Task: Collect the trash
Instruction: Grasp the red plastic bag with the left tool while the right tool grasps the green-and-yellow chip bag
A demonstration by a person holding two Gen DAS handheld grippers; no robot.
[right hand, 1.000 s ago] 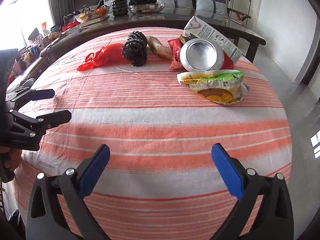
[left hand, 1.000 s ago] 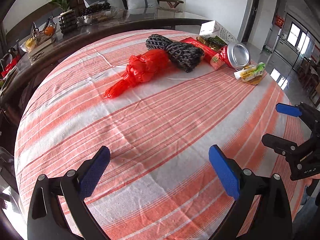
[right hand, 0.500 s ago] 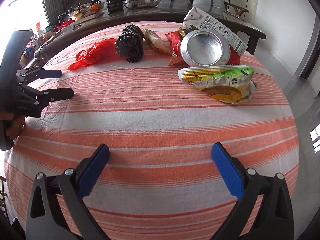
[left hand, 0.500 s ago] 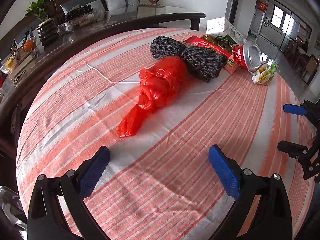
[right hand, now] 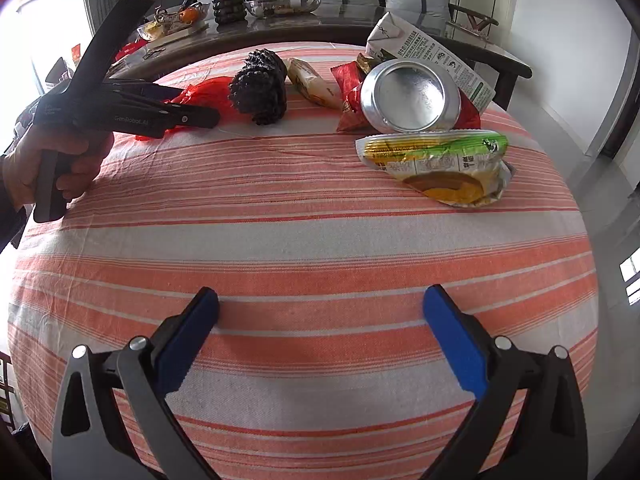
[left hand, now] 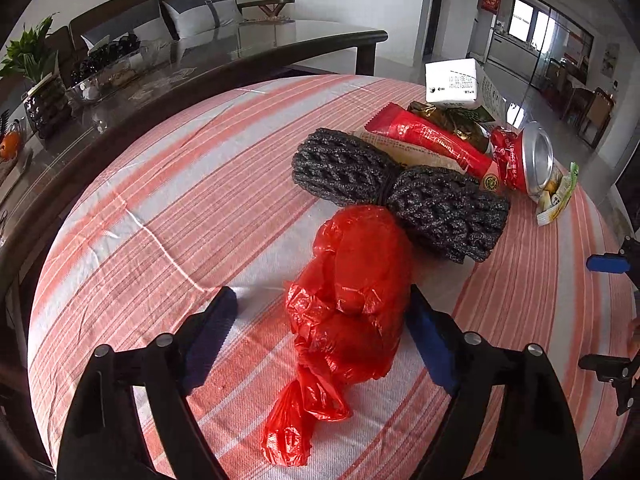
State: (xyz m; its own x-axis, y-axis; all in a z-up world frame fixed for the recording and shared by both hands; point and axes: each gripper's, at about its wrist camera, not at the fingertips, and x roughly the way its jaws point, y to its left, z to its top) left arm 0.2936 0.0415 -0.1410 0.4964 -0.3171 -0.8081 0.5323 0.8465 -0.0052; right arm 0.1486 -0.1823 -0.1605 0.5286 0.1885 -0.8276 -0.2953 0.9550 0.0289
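While the left gripper straddles the red plastic bag, its jaws are closing, the bag between them but not yet pinched: the right pad sits against the bag's side, the left pad stands apart from it over bare cloth. To do this grasp well, I judge I should keep the jaws centred on the bag's bulky middle, not its thin twisted tail at the near end, and close until the film bunches firmly; loose plastic may slip out of a shallow pinch. The bag lies on the left part of the striped desk, its far end touching the black foam net. I should lift without dragging that net. The right gripper hangs open over bare cloth at the near edge, holding nothing; the can and snack wrapper lie far right of it.
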